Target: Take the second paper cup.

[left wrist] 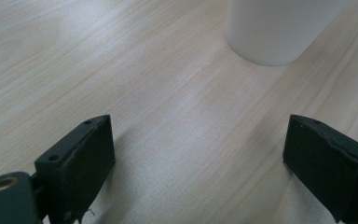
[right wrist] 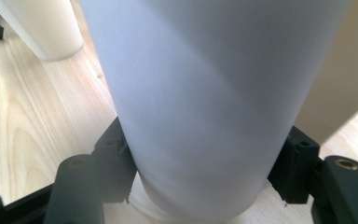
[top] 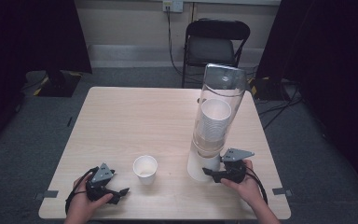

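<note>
A tall clear dispenser tube point(top: 220, 88) stands on the right of the wooden table point(top: 130, 116) with a stack of white paper cups point(top: 213, 122) inside. The lowest cup point(top: 196, 165) sticks out below the tube. My right gripper point(top: 209, 171) comes in from the right and is shut on it; in the right gripper view the cup point(right wrist: 205, 84) stands between both black pads point(right wrist: 116, 168), which press on its sides. A single white cup point(top: 145, 169) stands upright at front centre. My left gripper point(top: 121, 192) rests open near the front left edge, with that cup point(left wrist: 275, 28) ahead of its jaws.
A black folding chair point(top: 216, 42) stands behind the table's far edge. Cables run over the grey floor at the right. The single cup point(right wrist: 42, 23) also appears left of the dispenser in the right gripper view. Bare wood spans the table's left half and far side.
</note>
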